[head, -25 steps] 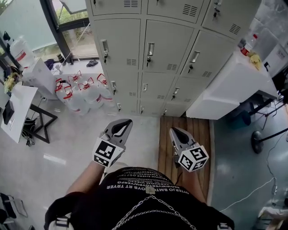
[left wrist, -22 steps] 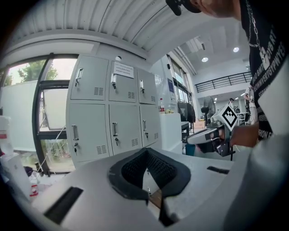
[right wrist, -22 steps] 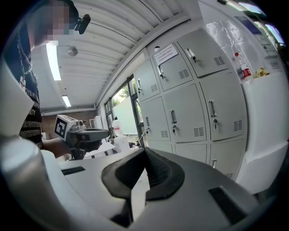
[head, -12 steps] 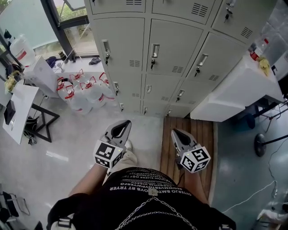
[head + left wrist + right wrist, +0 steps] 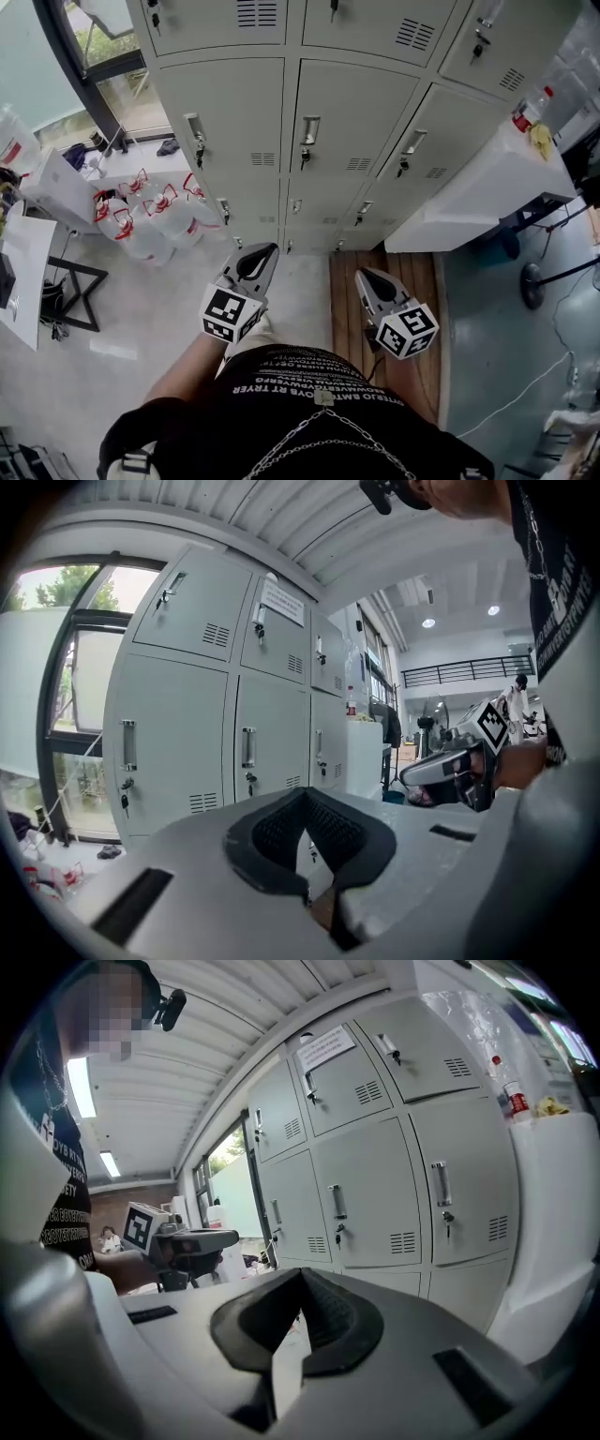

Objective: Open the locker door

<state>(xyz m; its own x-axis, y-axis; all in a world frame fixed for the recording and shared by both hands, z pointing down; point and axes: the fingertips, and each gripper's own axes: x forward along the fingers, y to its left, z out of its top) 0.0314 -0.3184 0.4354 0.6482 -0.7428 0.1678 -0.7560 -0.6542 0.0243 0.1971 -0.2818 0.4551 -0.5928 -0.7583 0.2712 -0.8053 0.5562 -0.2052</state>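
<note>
Locker door (image 5: 352,122) is unopened: every door in the grey bank ahead is shut, and the left gripper (image 5: 265,254) and right gripper (image 5: 363,275) hang well short of it, both with jaws pressed together on nothing. The approach, the grip on a handle and the pull all seem left. Pale floor (image 5: 141,309) and a wooden mat (image 5: 417,272) lie between, with water jugs (image 5: 141,220) at left and a white counter (image 5: 487,178) at right.

My left tool (image 5: 305,803) has its jaws pressed together at the tips, with nothing between them. Straight past them I see the grey lockers (image 5: 178,733), doors shut, each with an upright handle (image 5: 247,747) and a key (image 5: 125,802) hanging below. A window (image 5: 80,705) stands left of the lockers. At right, a hand (image 5: 516,764) holds the right tool (image 5: 448,767), well apart from the doors.
</note>
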